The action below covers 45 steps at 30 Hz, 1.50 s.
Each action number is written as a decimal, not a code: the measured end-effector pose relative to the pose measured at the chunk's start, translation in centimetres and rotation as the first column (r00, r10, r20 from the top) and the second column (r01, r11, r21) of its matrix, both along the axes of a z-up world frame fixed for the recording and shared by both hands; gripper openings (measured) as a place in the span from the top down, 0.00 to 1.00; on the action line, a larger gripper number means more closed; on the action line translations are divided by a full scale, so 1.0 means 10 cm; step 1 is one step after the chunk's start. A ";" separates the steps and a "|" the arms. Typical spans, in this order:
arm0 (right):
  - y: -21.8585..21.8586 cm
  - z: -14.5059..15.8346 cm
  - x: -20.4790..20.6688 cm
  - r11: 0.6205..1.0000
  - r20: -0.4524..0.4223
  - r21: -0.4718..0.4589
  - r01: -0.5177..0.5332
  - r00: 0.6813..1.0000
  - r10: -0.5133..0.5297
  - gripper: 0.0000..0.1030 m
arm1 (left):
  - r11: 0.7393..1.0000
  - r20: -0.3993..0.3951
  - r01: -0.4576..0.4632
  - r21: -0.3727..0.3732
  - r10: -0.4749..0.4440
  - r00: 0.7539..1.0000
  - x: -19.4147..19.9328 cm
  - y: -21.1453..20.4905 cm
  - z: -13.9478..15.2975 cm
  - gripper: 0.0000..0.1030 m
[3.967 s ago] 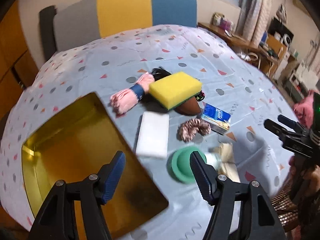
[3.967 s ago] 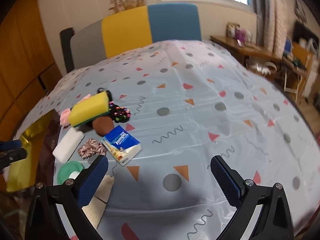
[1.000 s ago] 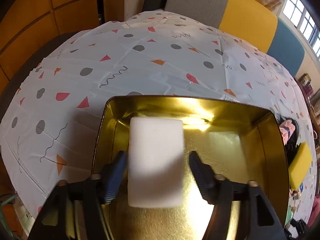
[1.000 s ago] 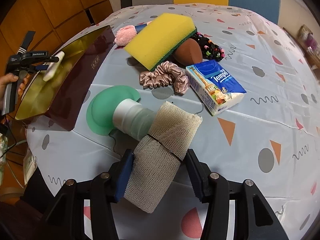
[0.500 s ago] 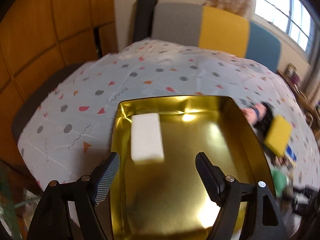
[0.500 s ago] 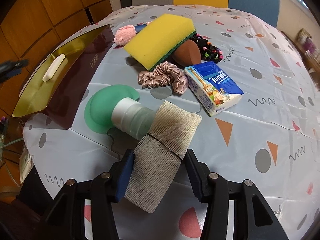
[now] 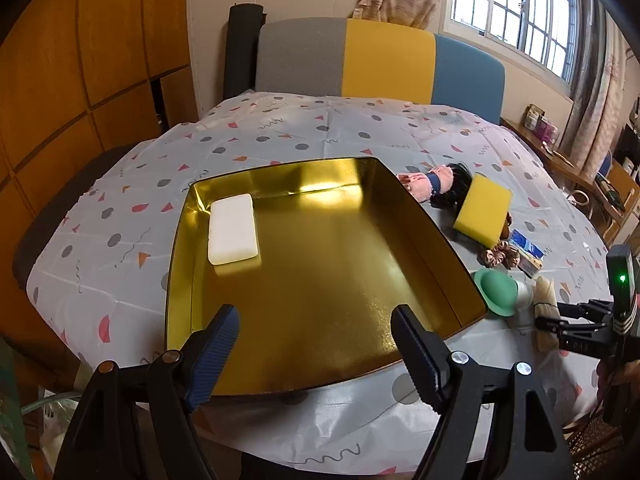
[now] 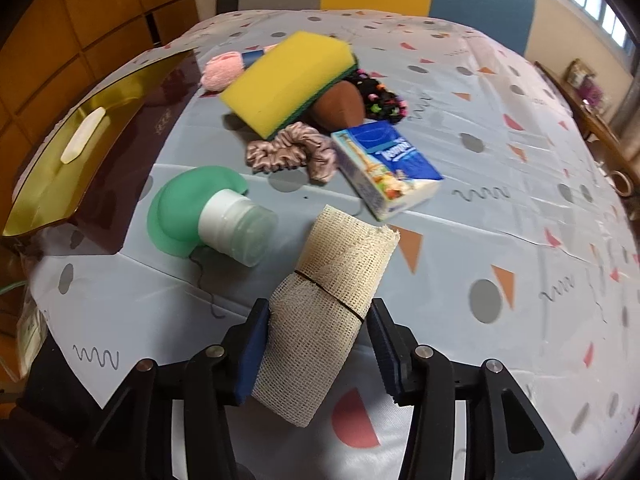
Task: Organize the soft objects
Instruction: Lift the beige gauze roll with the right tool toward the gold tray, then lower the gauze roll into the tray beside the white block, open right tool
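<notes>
Patterned tablecloth [image 7: 280, 128] fills both views; only your left gripper [image 7: 316, 344], fingers apart, sees the white sponge [image 7: 232, 229] lying ahead-left; your right gripper [image 8: 318, 344] clamps the mesh roll [image 8: 332, 304].

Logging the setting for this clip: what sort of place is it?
Most likely a lived-in home room. A table under a patterned tablecloth has a tricolour upholstered chair behind it, with curtained windows and a cluttered side desk beyond.
</notes>
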State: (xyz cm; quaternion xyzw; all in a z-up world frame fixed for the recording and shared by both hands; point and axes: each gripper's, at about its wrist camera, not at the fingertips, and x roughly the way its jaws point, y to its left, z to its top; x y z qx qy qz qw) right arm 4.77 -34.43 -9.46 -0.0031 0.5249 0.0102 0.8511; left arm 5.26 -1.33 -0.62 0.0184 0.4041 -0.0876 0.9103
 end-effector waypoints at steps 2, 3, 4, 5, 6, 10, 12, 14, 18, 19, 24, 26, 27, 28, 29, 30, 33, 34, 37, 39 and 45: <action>-0.02 0.05 -0.02 1.000 0.012 -0.001 0.020 1.000 -0.020 0.52 | 1.000 0.001 -0.004 -0.005 0.004 1.000 -0.02 0.02 0.00 0.23; -0.04 0.08 -0.04 1.000 0.018 -0.005 0.029 0.999 -0.029 0.52 | 1.000 -0.002 -0.006 -0.009 0.006 1.000 -0.03 0.03 -0.01 0.23; -0.05 0.11 -0.06 0.999 0.025 -0.008 0.038 0.999 -0.038 0.52 | 1.000 -0.003 -0.010 -0.015 0.010 1.000 -0.03 0.04 -0.01 0.23; -0.07 0.15 -0.07 0.999 0.034 -0.011 0.049 0.998 -0.048 0.52 | 1.000 -0.005 -0.015 -0.020 0.015 1.000 -0.02 0.06 -0.02 0.23; -0.09 0.19 -0.09 0.998 0.043 -0.012 0.060 0.997 -0.059 0.52 | 1.000 -0.007 -0.017 -0.022 0.017 1.000 -0.01 0.07 -0.03 0.23; -0.13 0.39 -0.10 0.995 0.093 0.019 0.099 0.991 -0.101 0.52 | 0.999 -0.026 -0.020 -0.048 0.018 0.999 -0.01 0.12 -0.07 0.23; -0.09 0.54 -0.10 0.995 0.125 0.045 0.094 0.987 -0.099 0.52 | 0.999 -0.024 -0.022 -0.043 0.021 0.999 -0.02 0.15 -0.08 0.23; 0.04 0.70 -0.03 0.995 0.159 0.078 0.066 0.984 -0.077 0.52 | 0.998 -0.023 -0.029 -0.056 0.027 0.999 -0.03 0.20 -0.09 0.23; 0.44 0.91 0.13 0.991 0.199 0.129 -0.041 0.980 0.015 0.52 | 0.995 -0.022 -0.054 -0.082 0.052 0.998 -0.05 0.33 -0.08 0.23; 0.61 0.95 0.22 0.985 0.205 0.152 -0.085 0.977 0.052 0.52 | 0.993 -0.026 -0.063 -0.096 0.061 0.998 -0.05 0.38 -0.08 0.23; 1.39 0.98 0.60 0.945 0.186 0.223 -0.239 0.962 0.200 0.52 | 0.985 -0.041 -0.103 -0.138 0.098 0.994 -0.06 0.60 -0.09 0.23; 1.74 0.90 0.80 0.937 0.161 0.203 -0.286 0.953 0.256 0.52 | 0.981 -0.045 -0.123 -0.153 0.118 0.992 -0.07 0.70 -0.09 0.23; 1.85 0.85 0.89 0.934 0.142 0.200 -0.295 0.952 0.271 0.52 | 0.978 -0.045 -0.133 -0.160 0.128 0.991 -0.07 0.74 -0.09 0.24; 1.97 0.79 0.99 0.931 0.121 0.204 -0.301 0.952 0.281 0.52 | 0.976 -0.047 -0.144 -0.164 0.138 0.989 -0.08 0.79 -0.10 0.24; 2.13 0.71 1.13 0.930 0.096 0.204 -0.307 0.951 0.293 0.52 | 0.974 -0.051 -0.154 -0.163 0.148 0.988 -0.07 0.83 -0.11 0.24; 2.22 0.65 1.22 0.930 0.080 0.198 -0.309 0.951 0.298 0.52 | 0.971 -0.057 -0.171 -0.167 0.164 0.985 -0.08 0.88 -0.12 0.24; 2.52 0.50 1.51 0.934 0.028 0.187 -0.304 0.952 0.304 0.52 | 0.963 -0.079 -0.196 -0.184 0.185 0.980 -0.07 1.01 -0.18 0.24; 2.59 0.46 1.58 0.935 0.016 0.185 -0.301 0.953 0.304 0.52 | 0.962 -0.080 -0.202 -0.186 0.190 0.978 -0.08 1.03 -0.19 0.24; 2.72 0.31 1.80 0.937 -0.018 0.194 -0.290 0.954 0.299 0.51 | 0.960 -0.088 -0.208 -0.189 0.194 0.977 -0.07 1.09 -0.22 0.24; 2.81 0.25 1.92 0.944 -0.028 0.181 -0.277 0.958 0.286 0.50 | 0.959 -0.088 -0.208 -0.191 0.194 0.977 -0.07 1.11 -0.23 0.24; 2.85 0.25 2.07 0.946 -0.007 0.211 -0.245 0.968 0.252 0.44 | 0.960 -0.100 -0.226 -0.167 0.211 0.972 -0.05 1.11 -0.26 0.24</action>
